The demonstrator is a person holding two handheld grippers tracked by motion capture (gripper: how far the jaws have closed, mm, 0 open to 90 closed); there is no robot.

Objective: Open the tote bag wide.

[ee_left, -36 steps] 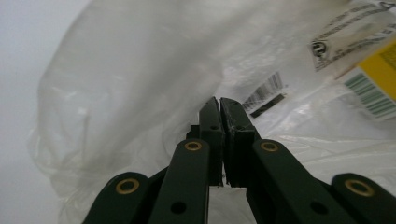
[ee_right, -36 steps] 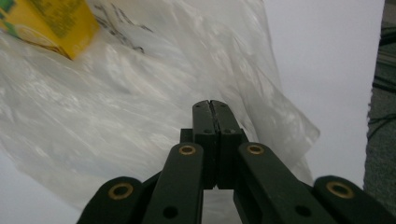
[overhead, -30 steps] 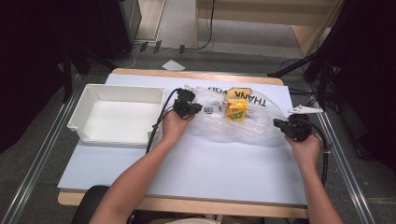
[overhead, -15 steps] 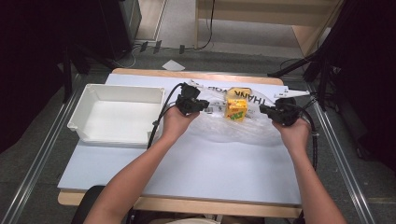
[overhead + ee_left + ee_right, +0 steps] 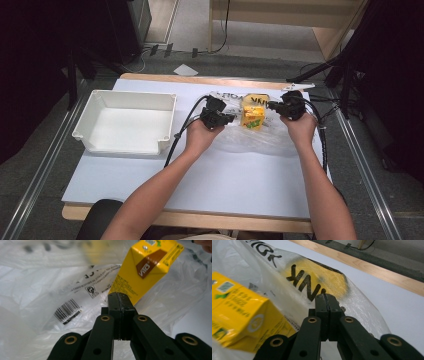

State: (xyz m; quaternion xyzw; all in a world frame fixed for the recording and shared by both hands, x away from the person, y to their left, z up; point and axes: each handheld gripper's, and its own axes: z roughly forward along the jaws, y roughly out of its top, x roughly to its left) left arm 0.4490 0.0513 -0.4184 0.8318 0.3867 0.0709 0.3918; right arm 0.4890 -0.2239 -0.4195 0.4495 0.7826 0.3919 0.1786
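Observation:
A clear plastic bag (image 5: 260,143) with black print lies crumpled at the back middle of the white table (image 5: 200,185). A yellow drink carton (image 5: 253,116) stands on it between my two grippers. My left gripper (image 5: 231,119) is just left of the carton; its jaws have just been closing and now meet, seemingly with bag film pinched at the tips. In the left gripper view the left gripper (image 5: 120,296) points at the carton (image 5: 147,267) over the bag (image 5: 37,277). My right gripper (image 5: 272,105) is shut at the carton's right. In the right gripper view the right gripper (image 5: 325,298) holds printed bag film (image 5: 274,270) beside the carton (image 5: 237,315).
A white rectangular bin (image 5: 130,94) stands open at the table's left, a hand's width from my left gripper. Black cables trail from both grippers across the table. Metal rails run along both sides of the table, and dark stands rise at the back right.
My right hand has moved left from the bag's right end up to the carton. My left hand has shifted slightly right toward the carton. The bag's right part looks more bunched.

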